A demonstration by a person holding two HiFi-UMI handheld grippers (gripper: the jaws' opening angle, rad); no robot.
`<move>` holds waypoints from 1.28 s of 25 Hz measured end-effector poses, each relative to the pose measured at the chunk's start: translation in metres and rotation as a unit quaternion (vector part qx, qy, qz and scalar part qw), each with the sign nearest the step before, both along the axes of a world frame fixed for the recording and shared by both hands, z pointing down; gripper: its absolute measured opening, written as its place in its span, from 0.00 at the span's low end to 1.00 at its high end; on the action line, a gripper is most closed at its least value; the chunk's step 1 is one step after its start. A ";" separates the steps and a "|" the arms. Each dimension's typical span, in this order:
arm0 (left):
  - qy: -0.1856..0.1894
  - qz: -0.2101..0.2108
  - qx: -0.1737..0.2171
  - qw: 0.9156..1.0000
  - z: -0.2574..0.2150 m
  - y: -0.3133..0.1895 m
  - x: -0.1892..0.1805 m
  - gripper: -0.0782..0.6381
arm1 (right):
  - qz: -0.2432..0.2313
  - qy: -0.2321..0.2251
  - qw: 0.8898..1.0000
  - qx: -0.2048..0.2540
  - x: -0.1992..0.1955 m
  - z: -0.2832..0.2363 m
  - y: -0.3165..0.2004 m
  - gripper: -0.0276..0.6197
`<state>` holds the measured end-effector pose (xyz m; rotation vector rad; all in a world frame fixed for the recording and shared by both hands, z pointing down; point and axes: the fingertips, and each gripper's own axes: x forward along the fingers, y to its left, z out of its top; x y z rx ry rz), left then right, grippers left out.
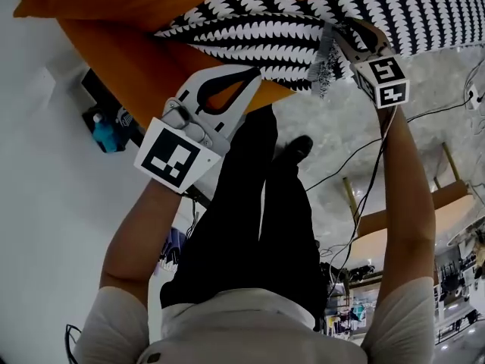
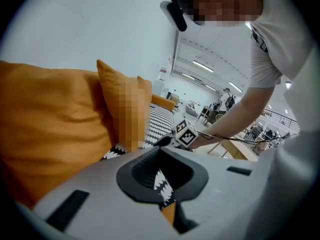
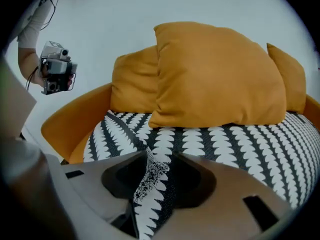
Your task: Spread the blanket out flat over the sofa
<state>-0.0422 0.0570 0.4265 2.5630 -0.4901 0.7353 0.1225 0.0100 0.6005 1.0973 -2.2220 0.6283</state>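
Observation:
A black-and-white patterned blanket [image 1: 258, 36] lies over the seat of the orange sofa [image 1: 144, 67]. My left gripper [image 1: 255, 71] is at the seat's front edge, shut on the blanket's hem; a thin strip of the cloth [image 2: 163, 184] runs between its pads. My right gripper [image 1: 334, 41] is at the front right, and a loose corner of the cloth [image 1: 326, 61] hangs by it. In the right gripper view a raised fold [image 3: 150, 181] passes between jaws that stand apart. Orange cushions [image 3: 215, 79] lean on the backrest behind the blanket [image 3: 225, 144].
A blue bottle [image 1: 104, 133] stands on the floor left of the sofa. Cables [image 1: 356, 165] trail over the grey floor, and wooden furniture [image 1: 447, 203] sits at the right. The person's dark legs [image 1: 258, 203] stand right in front of the seat.

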 end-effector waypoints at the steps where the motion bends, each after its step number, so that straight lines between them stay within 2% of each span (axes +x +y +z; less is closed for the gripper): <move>1: 0.000 0.000 -0.003 1.000 0.004 0.001 -0.003 0.12 | -0.006 -0.003 1.000 -0.009 -0.004 0.008 -0.001 0.31; 5: -0.003 -0.001 -0.010 1.000 0.020 0.009 -0.012 0.12 | -0.022 -0.005 0.999 -0.037 -0.016 0.035 0.006 0.30; 9: -0.006 -0.010 -0.015 1.000 0.027 0.012 -0.021 0.12 | -0.029 0.009 0.999 -0.039 -0.026 0.045 0.012 0.13; 11: -0.005 -0.015 -0.016 1.000 0.028 0.013 -0.027 0.12 | -0.025 0.013 0.999 -0.036 -0.032 0.044 0.014 0.11; 19: 0.003 -0.049 0.003 0.999 0.001 0.032 -0.031 0.12 | -0.017 0.012 1.000 0.015 -0.047 -0.022 0.043 0.10; 27: 0.012 -0.097 0.021 0.995 -0.028 0.076 -0.053 0.12 | -0.098 0.001 0.994 0.046 -0.122 -0.073 0.138 0.10; 32: 0.013 -0.113 0.043 0.993 -0.051 0.086 -0.037 0.12 | -0.156 0.000 0.987 0.027 -0.134 -0.085 0.189 0.10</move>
